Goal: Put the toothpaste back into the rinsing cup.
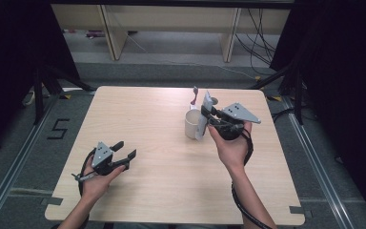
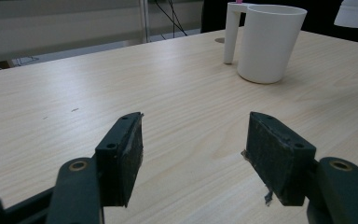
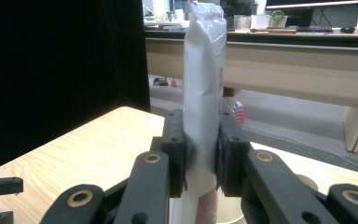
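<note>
We see a wooden table (image 1: pixel 162 191) from above. Our right gripper (image 1: pixel 208 116) grips a white tube (image 1: pixel 203 118), held upright just beside a white mug (image 1: pixel 191 123), near the table's far edge. Behind the mug a pink-and-grey item (image 1: pixel 194 95) stands; we cannot tell what it is. Our left gripper (image 1: pixel 126 150) hovers near the table's left front, well apart from the mug, jaws spread with nothing between them. A floor marking "5" (image 1: pixel 58 128) lies left of the table.
</note>
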Demonstrator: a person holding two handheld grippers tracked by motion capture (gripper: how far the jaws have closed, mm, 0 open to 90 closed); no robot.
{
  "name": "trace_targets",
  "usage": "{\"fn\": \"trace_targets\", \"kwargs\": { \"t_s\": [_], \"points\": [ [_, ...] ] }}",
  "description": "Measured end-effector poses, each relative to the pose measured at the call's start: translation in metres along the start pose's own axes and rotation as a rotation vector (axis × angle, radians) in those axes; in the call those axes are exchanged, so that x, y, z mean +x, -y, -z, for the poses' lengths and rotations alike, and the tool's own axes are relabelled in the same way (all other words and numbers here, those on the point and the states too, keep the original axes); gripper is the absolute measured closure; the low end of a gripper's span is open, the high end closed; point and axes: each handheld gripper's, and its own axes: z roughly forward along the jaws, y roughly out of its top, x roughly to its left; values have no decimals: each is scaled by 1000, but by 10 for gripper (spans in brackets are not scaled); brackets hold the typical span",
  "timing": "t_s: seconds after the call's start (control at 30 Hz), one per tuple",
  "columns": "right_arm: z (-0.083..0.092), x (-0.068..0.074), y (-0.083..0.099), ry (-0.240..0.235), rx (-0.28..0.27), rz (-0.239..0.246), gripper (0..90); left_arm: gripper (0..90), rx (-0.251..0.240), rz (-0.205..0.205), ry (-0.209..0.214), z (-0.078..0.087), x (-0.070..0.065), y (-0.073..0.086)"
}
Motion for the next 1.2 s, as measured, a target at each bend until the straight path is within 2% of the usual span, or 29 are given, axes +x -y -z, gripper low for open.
{"fn": "trace_targets", "kwargs": {
  "t_s": [0.03, 0.07, 0.13, 0.2, 0.27, 0.3, 0.33, 0.4, 0.43, 0.47, 0.53, 0.57, 0.77, 0.8, 0.83, 0.87, 1.0, 1.03, 1.2],
  "points": [
    [0, 0, -1, -3, 1, -4, 769, 361, 12, 1, -13, 1, 0, 1],
    [-1, -1, -2, 1, -7, 8, 768, 361, 10, 3, -14, 1, 0, 1],
    [-2, -1, -2, 0, -11, -1, 769, 362, -1, 6, -7, -1, 1, 4],
    [-1, -1, -5, 5, -5, 0, 768, 364, 12, 14, -10, 0, 0, 5],
    [-1, -2, -5, 7, -13, -6, 768, 363, -6, 4, -1, -2, 1, 7],
    [-1, -3, -6, 12, -13, 12, 768, 363, 10, 9, -12, -1, 0, 7],
    [-2, -3, -7, 11, -10, -3, 768, 362, 8, 9, -13, -1, 0, 7],
    [-3, -4, -7, 17, -23, 11, 768, 363, 12, 7, -17, -1, 0, 8],
    [-2, -3, -8, 15, -13, -6, 768, 363, 13, 4, -19, -2, 0, 9],
    [-2, -4, -9, 17, -16, -1, 768, 362, -1, 3, -10, -3, 1, 10],
    [-3, -5, -10, 19, -33, 12, 768, 359, 14, 0, -26, -2, 1, 11],
    [-2, -4, -11, 20, -25, -5, 768, 358, 14, 4, -27, -2, 1, 11],
    [-5, -8, -17, 29, -35, 21, 768, 356, 2, 9, -31, -1, 1, 11],
    [-6, -7, -18, 23, -38, 12, 767, 355, 1, 11, -33, -1, 1, 11],
    [-6, -9, -19, 36, -42, 37, 767, 355, 1, 9, -35, -1, 1, 11],
    [-6, -7, -21, 26, -48, 14, 767, 354, 2, 5, -34, -1, 1, 11],
    [-9, -8, -25, 38, -47, 39, 767, 354, 0, 5, -35, -1, 0, 11],
    [-9, -7, -26, 34, -42, 30, 767, 354, -1, 5, -35, -1, 0, 11],
    [-13, -6, -29, 42, -55, 50, 767, 352, -12, -2, -29, -2, 1, 12]
  ]
}}
